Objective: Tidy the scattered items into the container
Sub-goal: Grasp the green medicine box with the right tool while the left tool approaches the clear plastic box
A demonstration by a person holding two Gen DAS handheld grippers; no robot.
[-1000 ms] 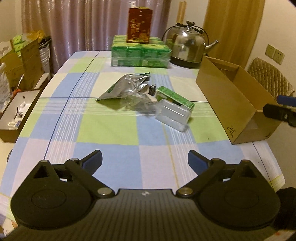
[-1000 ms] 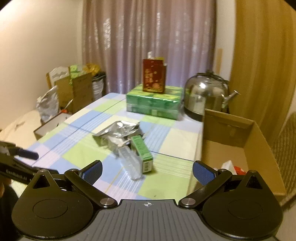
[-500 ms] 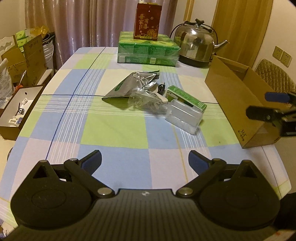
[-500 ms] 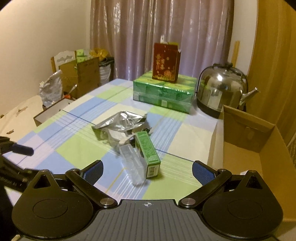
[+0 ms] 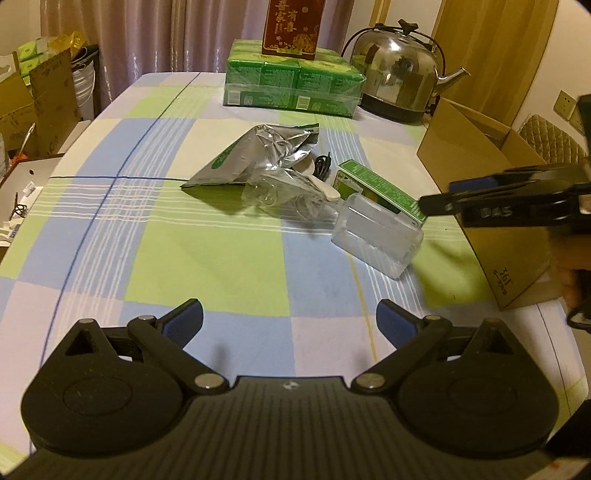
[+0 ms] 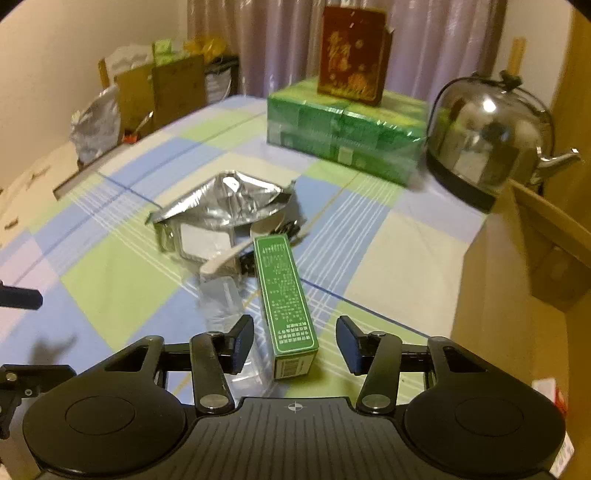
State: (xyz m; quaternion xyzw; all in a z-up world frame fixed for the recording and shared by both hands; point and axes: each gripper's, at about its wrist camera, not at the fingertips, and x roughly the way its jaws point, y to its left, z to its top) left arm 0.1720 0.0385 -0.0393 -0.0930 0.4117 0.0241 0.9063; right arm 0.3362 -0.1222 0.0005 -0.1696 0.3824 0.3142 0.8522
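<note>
Scattered on the checked tablecloth lie a silver foil pouch (image 5: 258, 155) (image 6: 225, 206), a white spoon (image 5: 325, 188) (image 6: 225, 260), a clear plastic case (image 5: 376, 240) (image 6: 221, 302) and a long green box (image 5: 380, 188) (image 6: 284, 291). My right gripper (image 6: 295, 345) (image 5: 437, 195) is low over the green box's near end; its jaws are closing with the box between them, and a gap shows on both sides. My left gripper (image 5: 290, 321) hangs open over bare cloth, short of the pile. The open cardboard box (image 5: 480, 158) (image 6: 517, 277) stands on the right.
A wrapped green pack (image 5: 291, 85) with a red carton (image 5: 293, 26) on top stands at the far end, beside a steel kettle (image 5: 399, 85). Cardboard clutter (image 5: 37, 103) lies off the table's left edge. A quilted chair (image 5: 554, 136) sits behind the box.
Both grippers moved forward and down toward the pile. The right one came in over the green box and its jaws narrowed around it. The left jaws stayed wide.
</note>
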